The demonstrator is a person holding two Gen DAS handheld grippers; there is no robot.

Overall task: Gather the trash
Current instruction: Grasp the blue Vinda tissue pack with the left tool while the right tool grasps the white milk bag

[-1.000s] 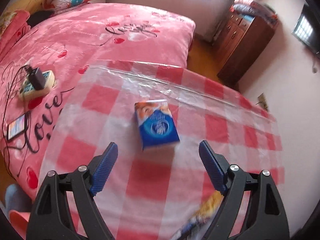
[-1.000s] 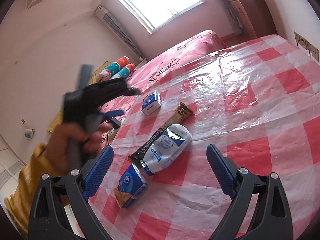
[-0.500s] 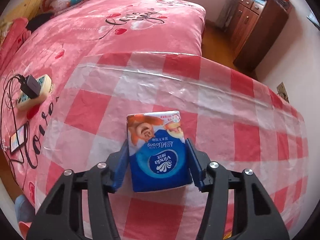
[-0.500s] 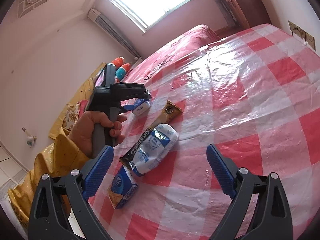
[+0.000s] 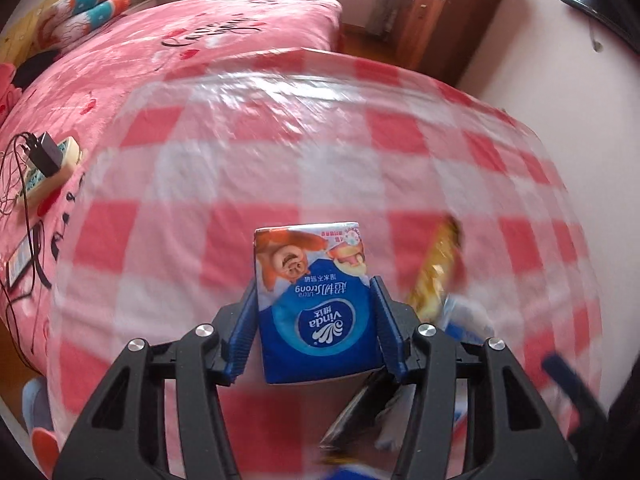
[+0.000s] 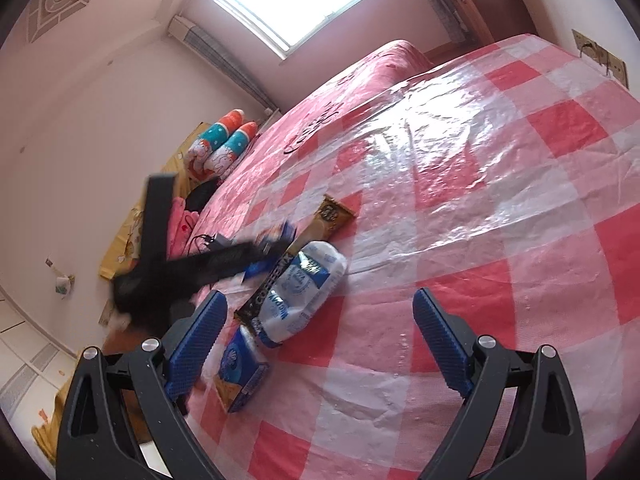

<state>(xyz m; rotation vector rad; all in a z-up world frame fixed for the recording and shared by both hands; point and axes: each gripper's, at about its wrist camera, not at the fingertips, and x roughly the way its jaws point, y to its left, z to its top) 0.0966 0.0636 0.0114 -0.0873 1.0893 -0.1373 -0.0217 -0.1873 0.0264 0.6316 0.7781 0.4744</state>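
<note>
The left tongs [image 5: 316,332], spread a second ago, now pinch the blue Vinda tissue packet [image 5: 314,308], seemingly lifted off the red-checked plastic-covered tabletop [image 5: 240,168], while the right tongs [image 6: 316,340] hang spread near the remaining wrappers.

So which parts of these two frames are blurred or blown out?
Left wrist view: the checked tablecloth is motion-smeared, while the tissue pack in the left gripper stays sharp. Right wrist view: the window is blown out, glare streaks the plastic cover, and the left gripper is a dark blur.
</note>
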